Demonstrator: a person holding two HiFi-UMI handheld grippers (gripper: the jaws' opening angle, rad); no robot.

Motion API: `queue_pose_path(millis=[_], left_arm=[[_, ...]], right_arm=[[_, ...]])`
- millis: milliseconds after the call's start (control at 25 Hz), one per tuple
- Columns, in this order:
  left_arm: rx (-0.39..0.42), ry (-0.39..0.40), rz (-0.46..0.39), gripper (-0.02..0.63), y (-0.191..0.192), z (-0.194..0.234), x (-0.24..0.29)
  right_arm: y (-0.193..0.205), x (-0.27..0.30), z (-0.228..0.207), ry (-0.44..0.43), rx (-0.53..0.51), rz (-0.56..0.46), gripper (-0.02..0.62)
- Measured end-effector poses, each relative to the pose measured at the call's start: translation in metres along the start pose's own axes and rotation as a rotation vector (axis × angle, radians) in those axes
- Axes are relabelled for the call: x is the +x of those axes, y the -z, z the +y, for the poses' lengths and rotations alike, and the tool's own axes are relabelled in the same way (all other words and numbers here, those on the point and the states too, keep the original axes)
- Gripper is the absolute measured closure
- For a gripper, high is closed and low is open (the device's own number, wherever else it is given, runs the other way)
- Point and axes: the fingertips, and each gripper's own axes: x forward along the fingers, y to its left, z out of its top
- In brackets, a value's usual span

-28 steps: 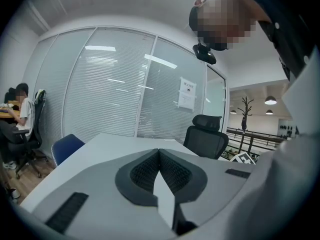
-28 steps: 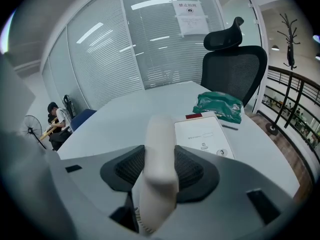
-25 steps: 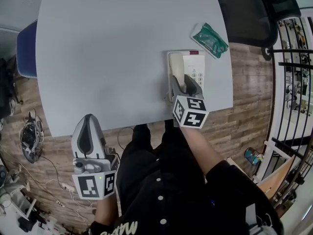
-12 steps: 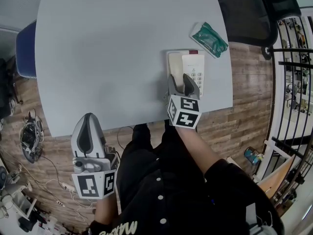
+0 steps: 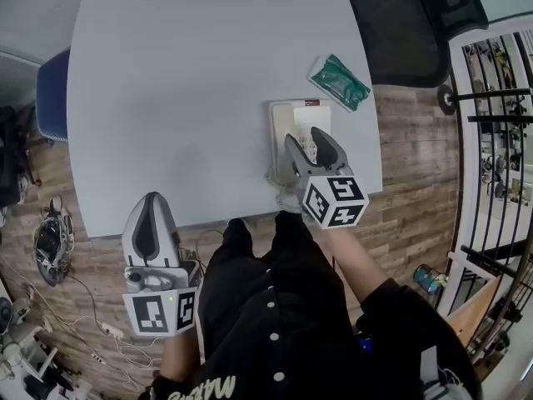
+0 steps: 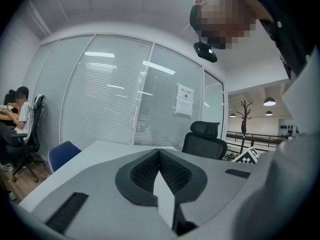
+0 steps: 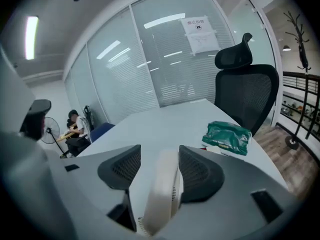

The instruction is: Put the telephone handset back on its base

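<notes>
Right tool [image 5: 306,137] over the table [image 5: 183,82], jaws apart, just opened wider, telephone handset [image 7: 162,189] lying unclamped between them on the left side of its base [image 5: 316,117], left tool [image 5: 150,200] with jaws together, off the table's near edge.

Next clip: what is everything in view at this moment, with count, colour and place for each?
table: one, light grey, centre of the head view
telephone base: one, white, near the table's right front edge
handset: one, cream, lying along the base's left side
packet: one, green, on the table beyond the base
office chair: one, black, past the table's far right corner
chair: one, blue, at the table's left side
cables: a tangle, dark and white, on the floor at left
left hand-held gripper: one, grey, jaws shut and empty, off the table's near edge
right hand-held gripper: one, grey, above the telephone; jaws just opened, apart, handset between them
</notes>
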Motion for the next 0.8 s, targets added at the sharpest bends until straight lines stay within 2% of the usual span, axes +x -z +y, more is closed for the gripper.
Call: queue_pose_path(millis=[40,160,240,560,800], left_arm=[[0.003,0.002,-0.01,0.592,-0.004,-0.004,0.0],[0.012,0.009,-0.039,0.591,-0.016,-0.015,-0.001],[0.017,0.017,-0.062,0.592,-0.023,-0.023,0.002],[0.05,0.077,-0.146,0.591,-0.05,-0.057,0.007],[0.076,0.087,-0.173,0.592,-0.06,-0.068,0.003]], right_arm=[[-0.009,-0.008,0.001,-0.036,-0.002,-0.023,0.354],[-0.038,-0.039,0.003,-0.105,-0.023,-0.112,0.49],[-0.055,-0.057,0.003,-0.128,-0.048,-0.166,0.526],[-0.113,-0.118,-0.007,-0.113,-0.207,-0.344,0.557],[-0.153,-0.16,-0.019,-0.102,-0.212,-0.45,0.561]])
